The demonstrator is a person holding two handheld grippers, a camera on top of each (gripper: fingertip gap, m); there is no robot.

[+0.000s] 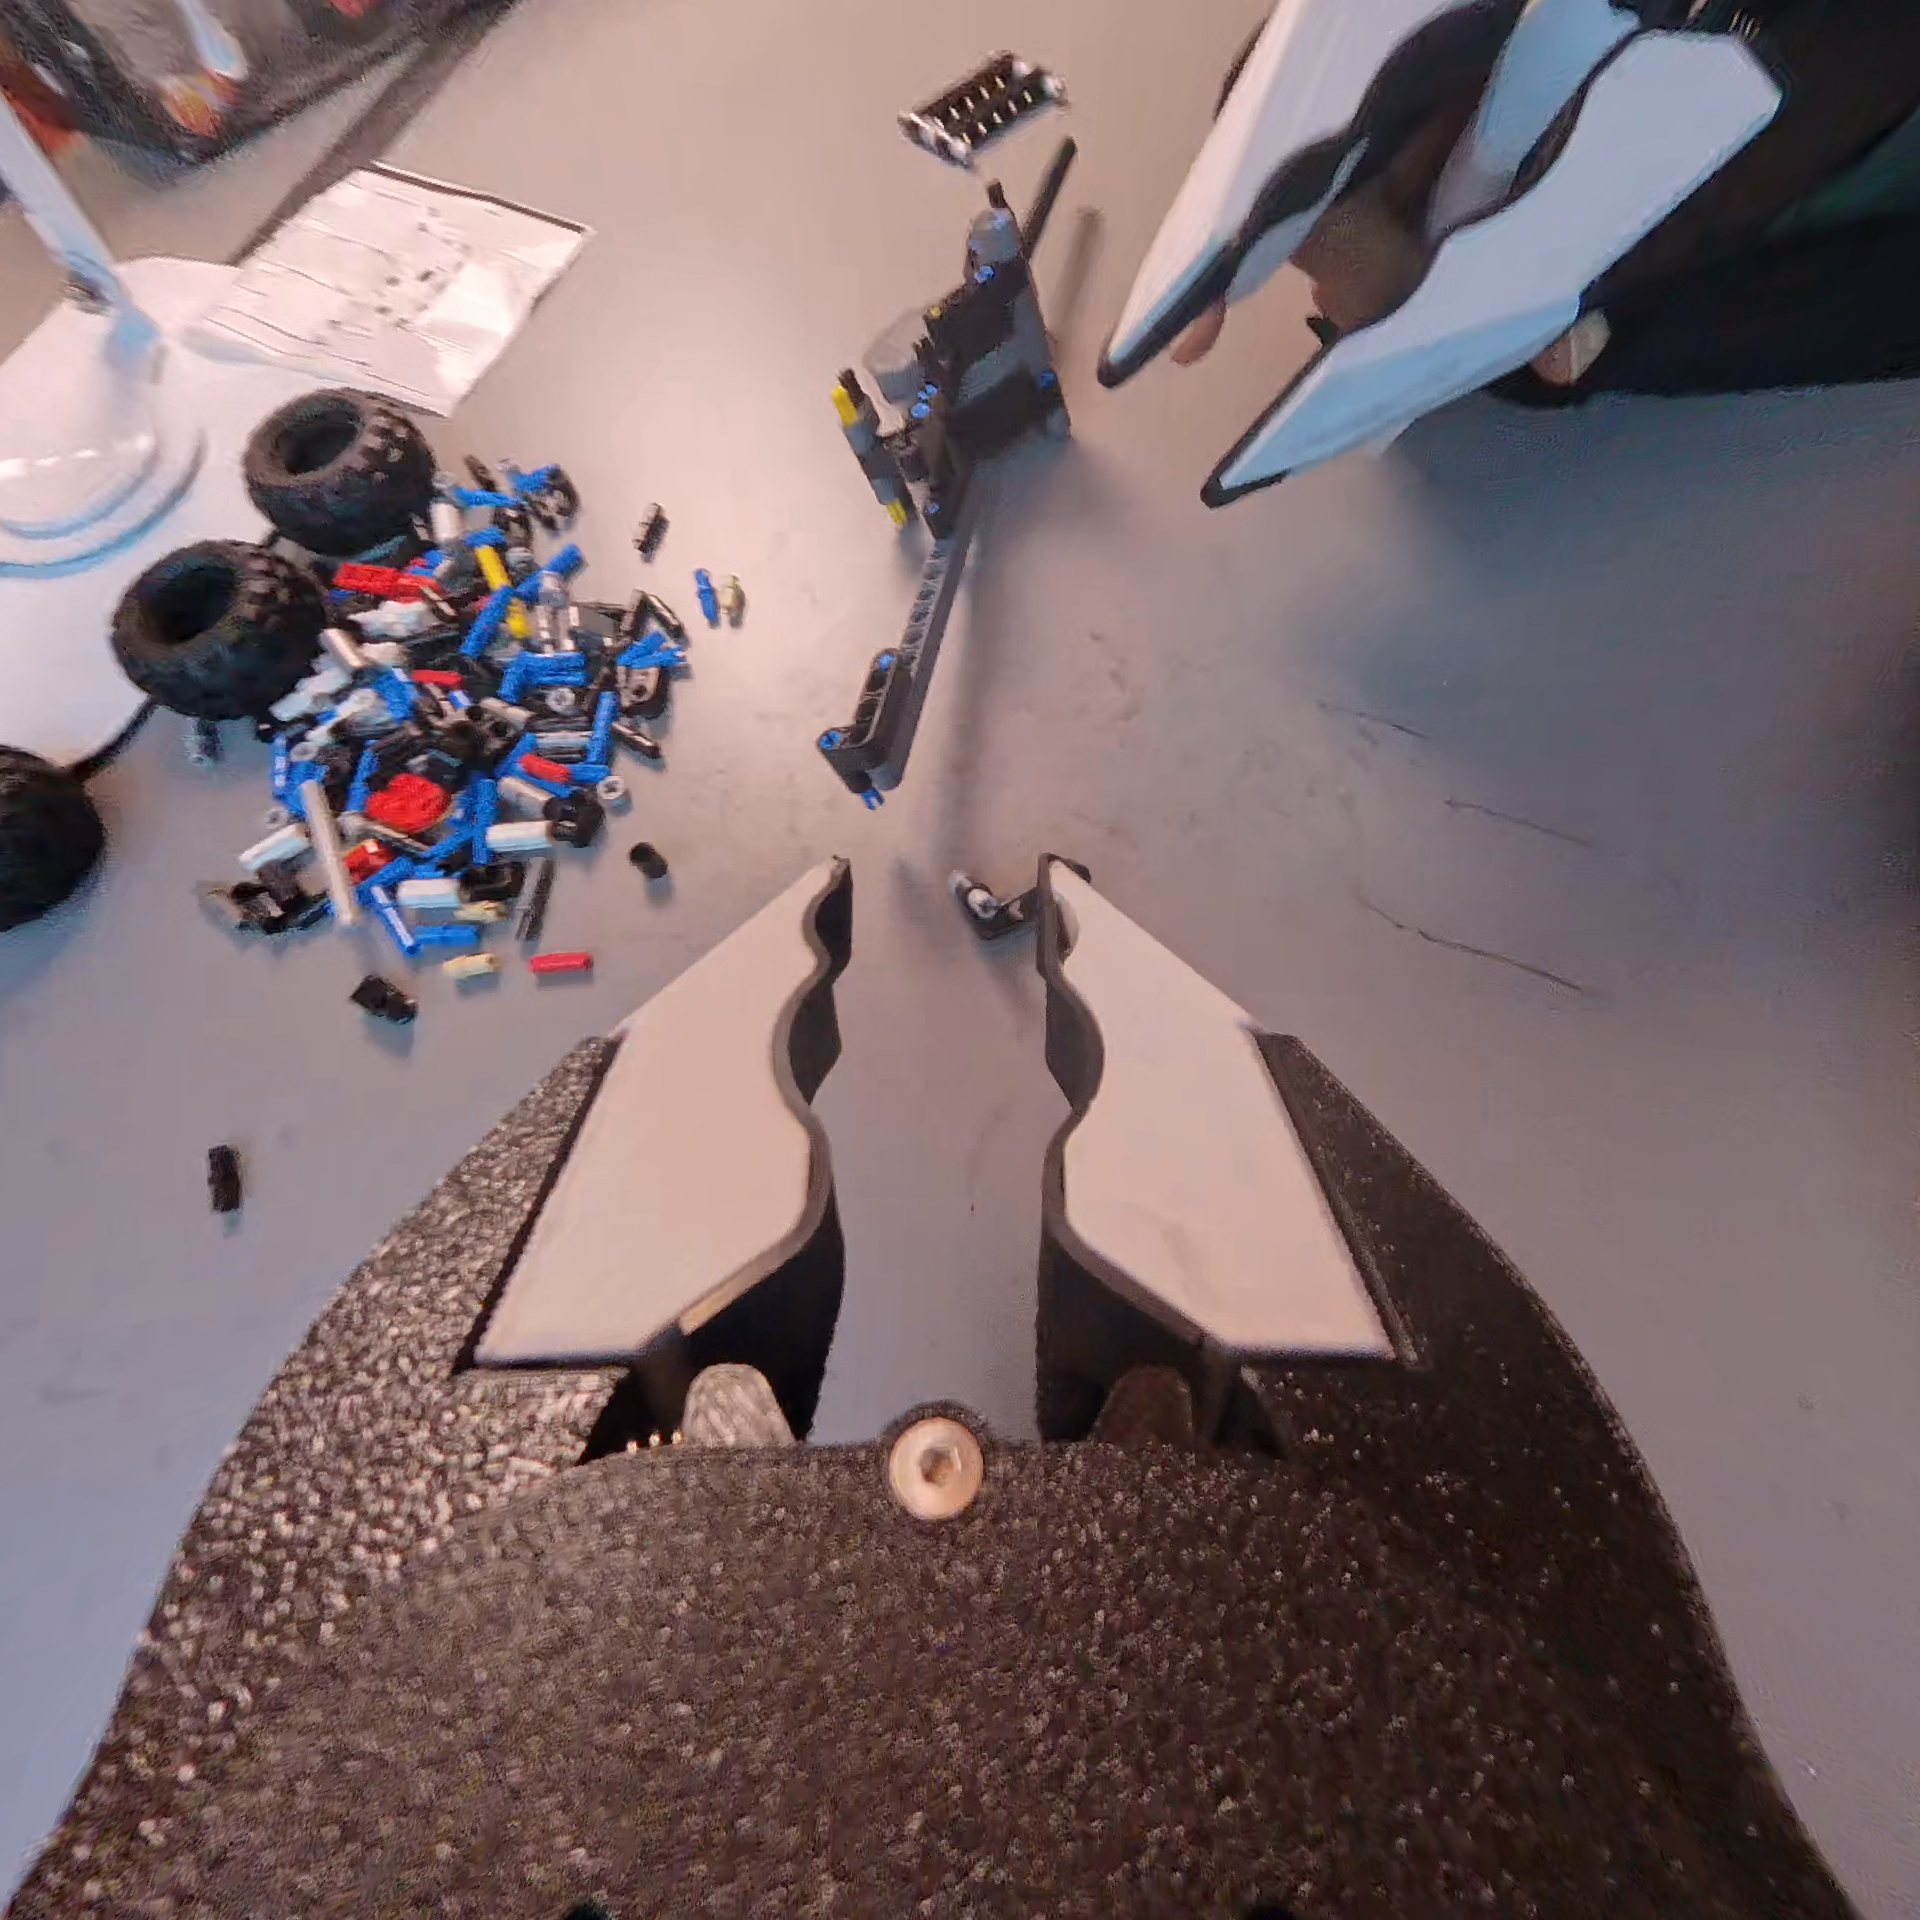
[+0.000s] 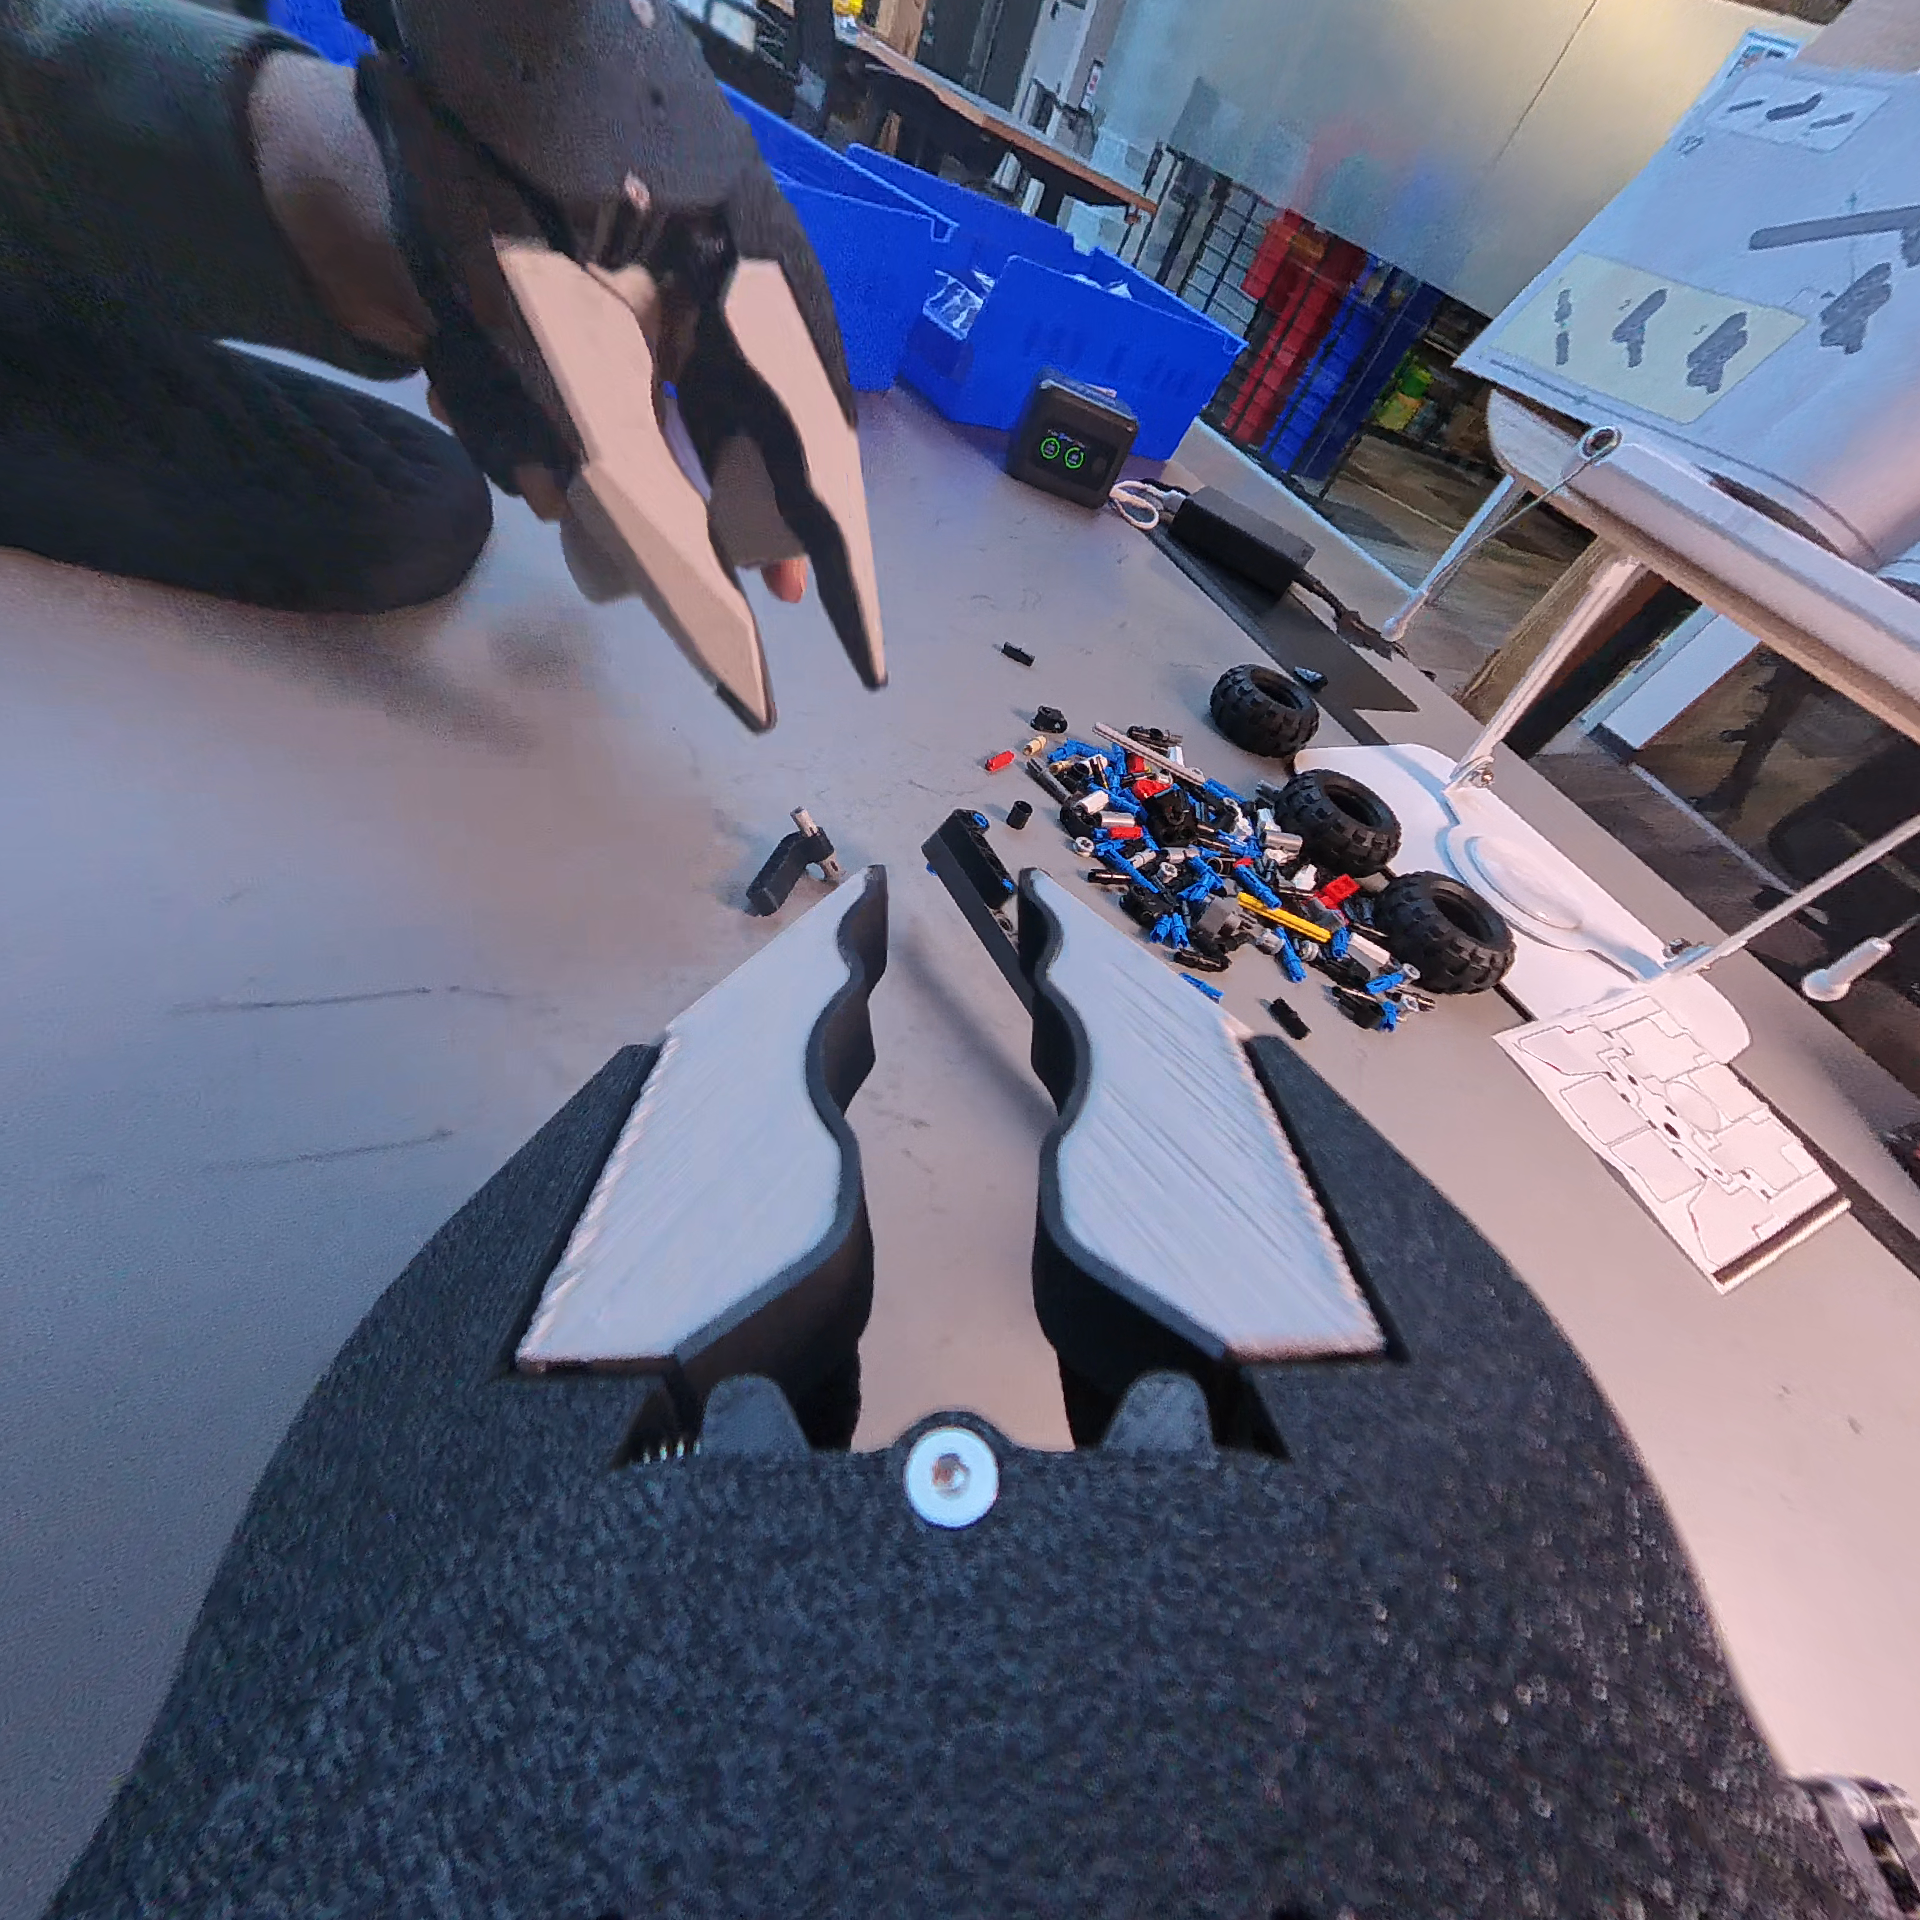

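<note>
Both grippers spread, holding nothing.
Left gripper (image 1: 943, 878) beside a black connector (image 1: 995, 906); right gripper (image 2: 951, 883) over a beam (image 2: 971, 862), mid-table (image 1: 1455, 831).

Soft even light, fisheye-warped edges, motion blur up top.

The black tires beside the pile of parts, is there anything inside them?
The two black tires beside the pile of small parts show dark, hollow centres with no rim visible. The hollows are too dark to show their full depth.
</note>
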